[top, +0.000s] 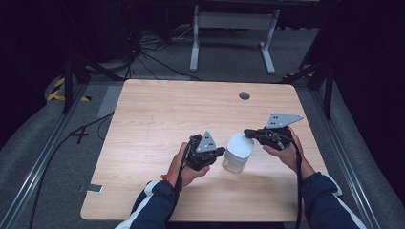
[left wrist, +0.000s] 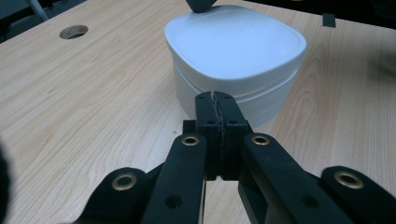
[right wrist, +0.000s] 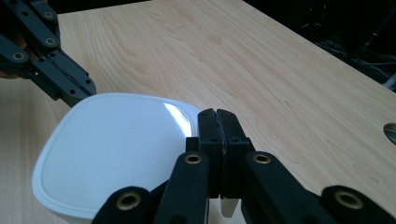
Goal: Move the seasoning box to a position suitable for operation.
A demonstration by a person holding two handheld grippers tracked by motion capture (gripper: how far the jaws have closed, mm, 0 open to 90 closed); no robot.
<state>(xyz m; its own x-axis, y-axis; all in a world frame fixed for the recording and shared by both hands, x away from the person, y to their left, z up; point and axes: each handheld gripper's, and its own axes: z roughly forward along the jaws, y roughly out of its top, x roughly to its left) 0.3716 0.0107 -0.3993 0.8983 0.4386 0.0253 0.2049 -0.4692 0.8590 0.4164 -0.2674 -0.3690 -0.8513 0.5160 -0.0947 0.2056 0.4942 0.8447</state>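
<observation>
A white lidded tub [top: 238,151] with rounded corners stands on the wooden table [top: 157,114], near its front right. My left gripper [top: 220,152] is shut, its tips level with the tub's side wall [left wrist: 233,60] on its left. My right gripper [top: 248,133] is also shut and empty, its tips over the far right edge of the lid [right wrist: 112,149]. In the left gripper view the closed jaws [left wrist: 215,100] point at the tub wall just below the lid rim. In the right gripper view the closed jaws [right wrist: 217,116] hover over the lid, with the left gripper [right wrist: 70,95] beyond it.
A round cable hole [top: 244,96] sits near the table's far edge. Beyond the table are a white desk frame [top: 234,33] and cables [top: 143,52] on the grey floor. A small flat object [top: 94,189] lies at the table's front left corner.
</observation>
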